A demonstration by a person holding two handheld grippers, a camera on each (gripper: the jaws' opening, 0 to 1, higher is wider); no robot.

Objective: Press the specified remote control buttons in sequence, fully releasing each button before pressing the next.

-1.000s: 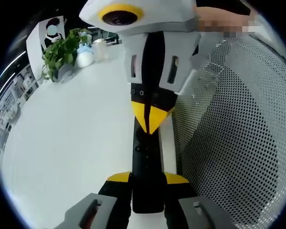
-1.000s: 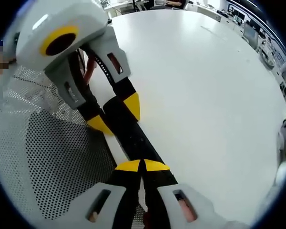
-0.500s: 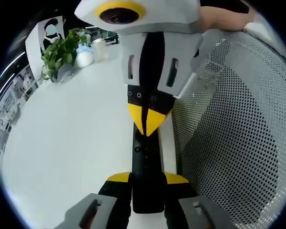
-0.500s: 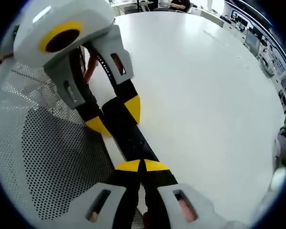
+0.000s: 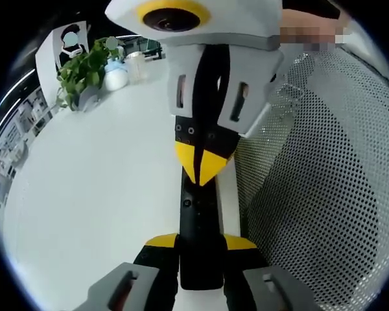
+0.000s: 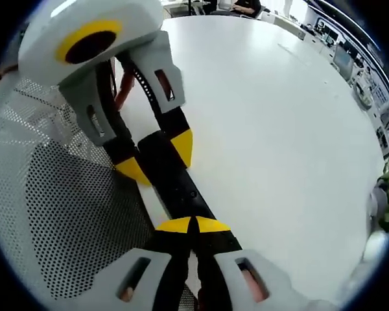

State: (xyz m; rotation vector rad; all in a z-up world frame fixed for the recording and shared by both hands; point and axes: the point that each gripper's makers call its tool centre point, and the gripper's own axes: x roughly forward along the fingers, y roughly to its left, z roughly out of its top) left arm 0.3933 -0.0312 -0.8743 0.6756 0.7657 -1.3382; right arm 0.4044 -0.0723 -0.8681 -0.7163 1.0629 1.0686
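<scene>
A: Where is the remote control (image 5: 200, 227)?
B: On the white table (image 5: 97, 181), just beside a perforated metal basket (image 5: 324, 188). The left gripper (image 5: 201, 243) has its yellow-tipped jaws clamped on the near end of the black bar.

A: And the right gripper (image 6: 194, 225)?
B: Jaws closed together, tips meeting, nothing between them. In the left gripper view its joined point rests on the remote's top face, though whether it actually presses a button I cannot tell.

A: Any change from half a second ago?
B: Little. The right gripper's tip sits about where it was, slightly lower than a second ago. The remote has not shifted.

A: Background?
B: A potted plant (image 5: 84, 74) at the table's far edge.
</scene>
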